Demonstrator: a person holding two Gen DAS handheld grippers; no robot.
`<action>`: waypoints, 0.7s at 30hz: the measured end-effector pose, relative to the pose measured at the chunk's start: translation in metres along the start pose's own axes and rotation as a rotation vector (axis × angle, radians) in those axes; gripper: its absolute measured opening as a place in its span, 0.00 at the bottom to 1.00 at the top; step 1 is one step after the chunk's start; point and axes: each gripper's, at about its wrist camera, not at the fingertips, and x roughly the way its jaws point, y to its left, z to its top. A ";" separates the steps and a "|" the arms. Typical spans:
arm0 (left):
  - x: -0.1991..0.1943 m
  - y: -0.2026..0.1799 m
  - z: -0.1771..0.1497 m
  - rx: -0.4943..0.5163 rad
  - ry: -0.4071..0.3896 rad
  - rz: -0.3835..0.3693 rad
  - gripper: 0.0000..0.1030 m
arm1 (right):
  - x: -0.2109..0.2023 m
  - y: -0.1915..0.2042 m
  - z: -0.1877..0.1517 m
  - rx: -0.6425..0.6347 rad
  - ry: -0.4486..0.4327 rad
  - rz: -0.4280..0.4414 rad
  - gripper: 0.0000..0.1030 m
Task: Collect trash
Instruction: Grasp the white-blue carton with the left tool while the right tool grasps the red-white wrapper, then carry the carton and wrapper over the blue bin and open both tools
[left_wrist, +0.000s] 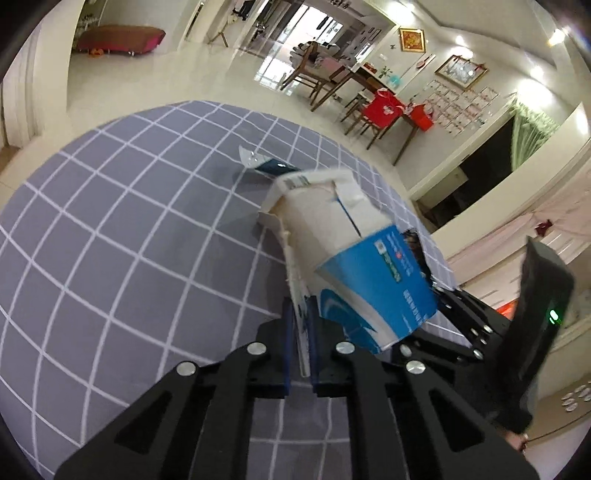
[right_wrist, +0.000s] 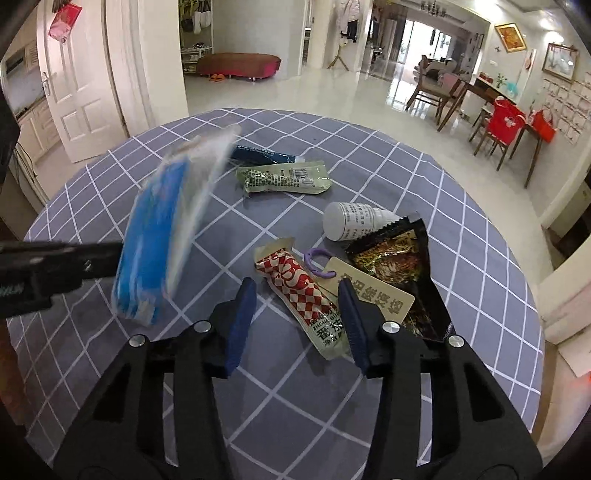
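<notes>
My left gripper (left_wrist: 300, 314) is shut on a torn flap of a blue and white paper carton (left_wrist: 369, 266), which tilts up to the right above the checked tablecloth (left_wrist: 110, 221). In the right wrist view the same carton (right_wrist: 159, 236) is a blur at the left, held by the left gripper's black arm (right_wrist: 55, 266). My right gripper (right_wrist: 296, 284) stands open low over the table. A red and white checked sachet (right_wrist: 284, 273) lies between its blue fingers, its lower end beside the right finger. I see no pad pressing on it.
On the cloth lie a green packet (right_wrist: 284, 179), a dark blue wrapper (right_wrist: 258, 155), a white bottle (right_wrist: 351, 221) on its side, a dark snack bag (right_wrist: 399, 266) and a beige tag (right_wrist: 373, 291) with a purple ring. Past the round table's far edge is tiled floor.
</notes>
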 end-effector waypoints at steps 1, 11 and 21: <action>-0.002 0.000 -0.002 0.004 -0.003 0.001 0.05 | 0.000 -0.002 0.000 0.016 0.004 0.009 0.42; -0.035 -0.005 -0.014 0.033 -0.053 -0.004 0.04 | -0.020 0.001 -0.018 0.130 -0.025 0.054 0.15; -0.083 -0.018 -0.027 0.072 -0.122 0.016 0.04 | -0.068 -0.016 -0.048 0.326 -0.110 0.124 0.14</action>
